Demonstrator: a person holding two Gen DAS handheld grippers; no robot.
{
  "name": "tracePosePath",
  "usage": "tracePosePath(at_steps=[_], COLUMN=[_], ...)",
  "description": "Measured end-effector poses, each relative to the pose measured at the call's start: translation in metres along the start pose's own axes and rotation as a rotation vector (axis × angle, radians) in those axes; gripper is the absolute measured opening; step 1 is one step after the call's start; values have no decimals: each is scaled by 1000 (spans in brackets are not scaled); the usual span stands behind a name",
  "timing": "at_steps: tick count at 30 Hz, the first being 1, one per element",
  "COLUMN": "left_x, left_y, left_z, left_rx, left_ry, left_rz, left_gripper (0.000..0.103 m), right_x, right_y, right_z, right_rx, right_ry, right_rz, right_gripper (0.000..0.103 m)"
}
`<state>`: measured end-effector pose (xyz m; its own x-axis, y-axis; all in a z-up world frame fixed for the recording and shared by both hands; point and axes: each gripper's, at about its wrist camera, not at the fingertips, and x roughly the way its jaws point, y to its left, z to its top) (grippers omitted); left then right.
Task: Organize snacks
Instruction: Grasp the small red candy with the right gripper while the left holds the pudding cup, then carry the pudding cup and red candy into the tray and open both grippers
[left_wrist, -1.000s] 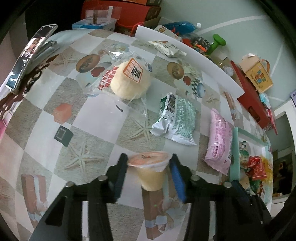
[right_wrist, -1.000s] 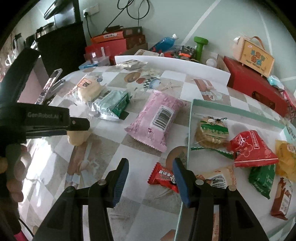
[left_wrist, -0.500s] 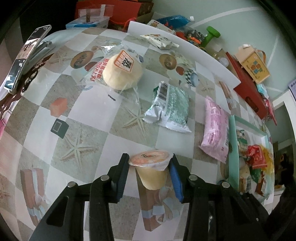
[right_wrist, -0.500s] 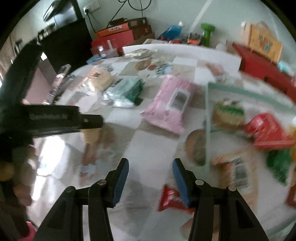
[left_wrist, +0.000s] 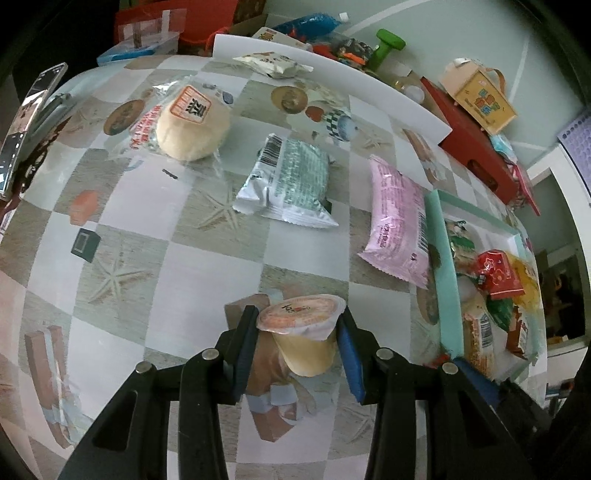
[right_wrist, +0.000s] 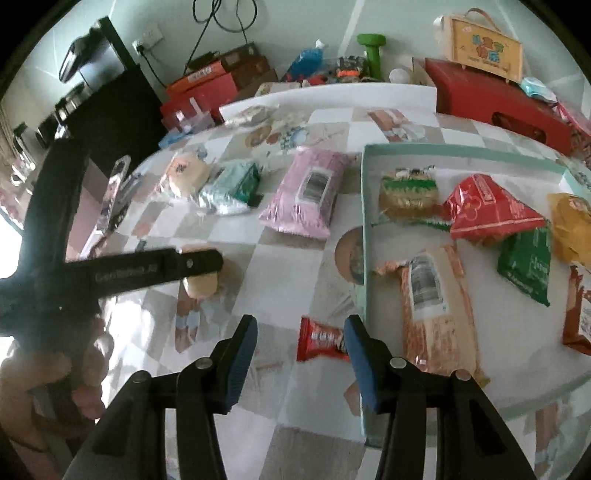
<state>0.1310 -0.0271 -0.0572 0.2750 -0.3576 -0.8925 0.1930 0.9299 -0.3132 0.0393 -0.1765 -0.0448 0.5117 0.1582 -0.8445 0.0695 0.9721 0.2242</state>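
My left gripper (left_wrist: 297, 332) is shut on a pudding cup (left_wrist: 304, 332) with an orange lid and holds it over the checkered table; the cup also shows in the right wrist view (right_wrist: 201, 284). My right gripper (right_wrist: 301, 339) is open, with a small red candy packet (right_wrist: 319, 339) between its fingers on the table. A teal tray (right_wrist: 365, 236) on the right holds several snack packets. A pink packet (left_wrist: 399, 221), a green-white packet (left_wrist: 291, 184) and a wrapped bun (left_wrist: 192, 125) lie on the table.
A white board (left_wrist: 332, 70) edges the table's far side, with a small packet (left_wrist: 273, 64) by it. Red boxes (right_wrist: 495, 96), a green dumbbell (right_wrist: 371, 48) and a yellow case (right_wrist: 484, 44) stand behind. A phone (left_wrist: 26, 125) lies at the left edge.
My left gripper has carried the cup to the right, closer to the tray. My right gripper swung left and came back over the red candy packet.
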Motion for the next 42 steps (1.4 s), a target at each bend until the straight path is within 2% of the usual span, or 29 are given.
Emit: tracePosePath(at_steps=[3, 12, 17, 19, 22, 27, 31, 34, 37, 42], left_x=[0, 1, 1, 1, 2, 1, -7, -19, -34, -55], left_y=[-1, -1, -1, -1, -1, -1, 1, 1, -3, -21], left_z=[0, 0, 0, 0, 0, 1, 3, 5, 7, 8], left_rx=[1, 9, 10, 9, 9, 6, 2, -2, 3, 40], left_ry=[1, 6, 6, 6, 6, 2, -24, -60, -102, -153], left_rz=[5, 12, 11, 11, 10, 10, 12, 4, -19, -77], left_gripper=[44, 44, 44, 44, 44, 44, 43, 43, 43, 43], right_x=[2, 6, 15, 19, 19, 3, -25, -42, -58, -76], right_y=[7, 17, 36, 41, 39, 26, 14, 8, 1, -37], right_z=[-4, -7, -15, -17, -17, -9, 4, 10, 14, 17], right_rx=[-55, -141, -322, -383, -405, -309, -187, -132, -88, 35], right_ry=[14, 9, 6, 3, -4, -47, -147, -215, -269, -317], right_rz=[-45, -105, -281, -348, -393, -317, -176, -138, -143, -235], right_gripper=[52, 52, 38, 28, 18, 16, 16, 16, 16, 16])
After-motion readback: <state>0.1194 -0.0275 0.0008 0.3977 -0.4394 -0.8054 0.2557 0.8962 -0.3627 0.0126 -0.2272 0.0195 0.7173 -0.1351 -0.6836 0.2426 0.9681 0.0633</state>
